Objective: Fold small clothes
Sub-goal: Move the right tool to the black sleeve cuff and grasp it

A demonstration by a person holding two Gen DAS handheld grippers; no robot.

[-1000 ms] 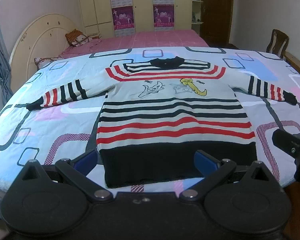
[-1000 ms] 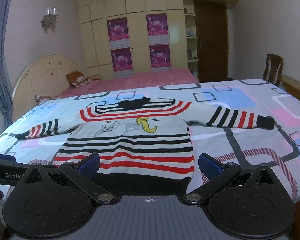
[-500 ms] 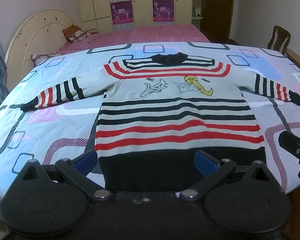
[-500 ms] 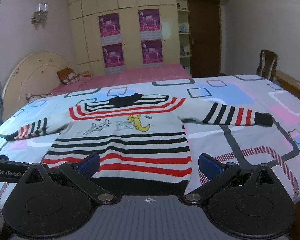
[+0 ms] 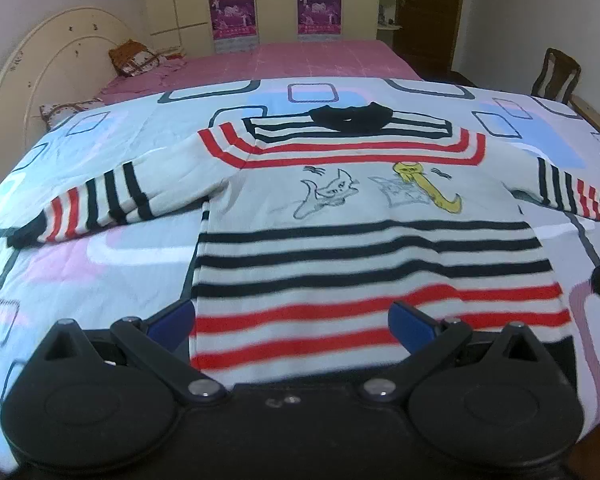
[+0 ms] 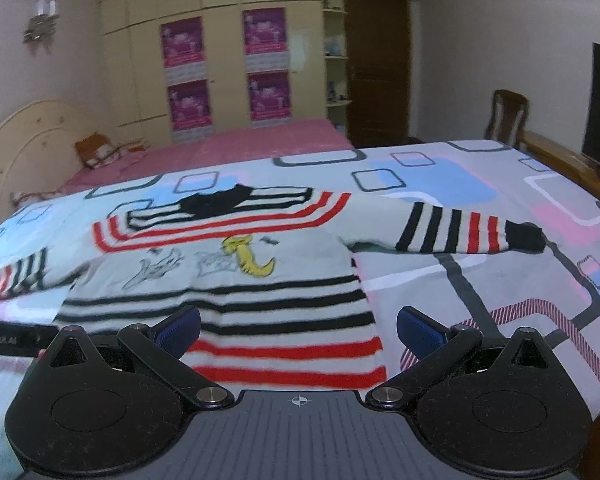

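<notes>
Striped sweater (image 5: 340,216) lies flat on the bed (image 5: 80,272), sleeves spread out. Left hand-held gripper (image 5: 292,326) and right hand-held gripper (image 6: 298,326) both open w/ nothing between fingers, over its bottom part.

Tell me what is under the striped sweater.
The striped sweater lies flat on a quilt printed with blue, pink and grey rounded squares, which shows all round it. What the quilt looks like beneath the sweater's body is covered.
</notes>
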